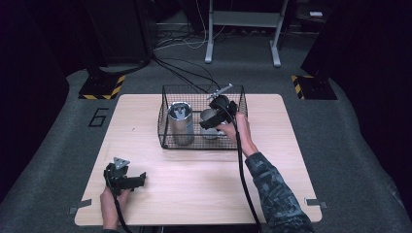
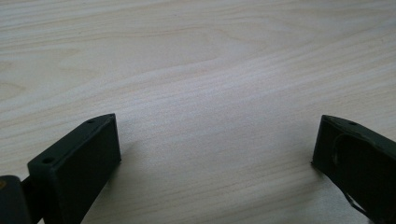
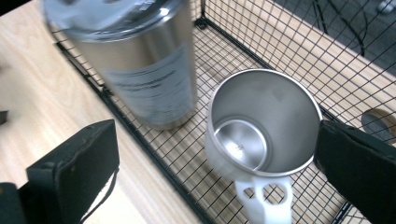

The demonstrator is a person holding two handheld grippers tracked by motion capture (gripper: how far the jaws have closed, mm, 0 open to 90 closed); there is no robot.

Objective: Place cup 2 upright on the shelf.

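A black wire basket [image 1: 165, 144] stands at the table's far middle. Inside it at the left is a tall steel tumbler [image 1: 180, 121] with a clear lid. To its right stands an open steel mug [image 1: 209, 118] with a white handle [image 3: 266, 203]. My right gripper [image 1: 210, 124] hangs over the basket's right half, open, just above the mug. In the right gripper view the mug [image 3: 266, 116] lies between the wide-apart jaws, its rim close to the right jaw, and the tumbler [image 3: 144, 70] is behind the left jaw. My left gripper [image 1: 141, 178] rests open near the front left edge, with bare table between its jaws [image 2: 215, 135].
The light wooden table [image 1: 204, 179] has open room in front of the basket. The basket's wire walls [image 3: 261, 37] rise around the mug and tumbler. Cables and stand legs [image 1: 243, 29] lie on the grey floor beyond the table.
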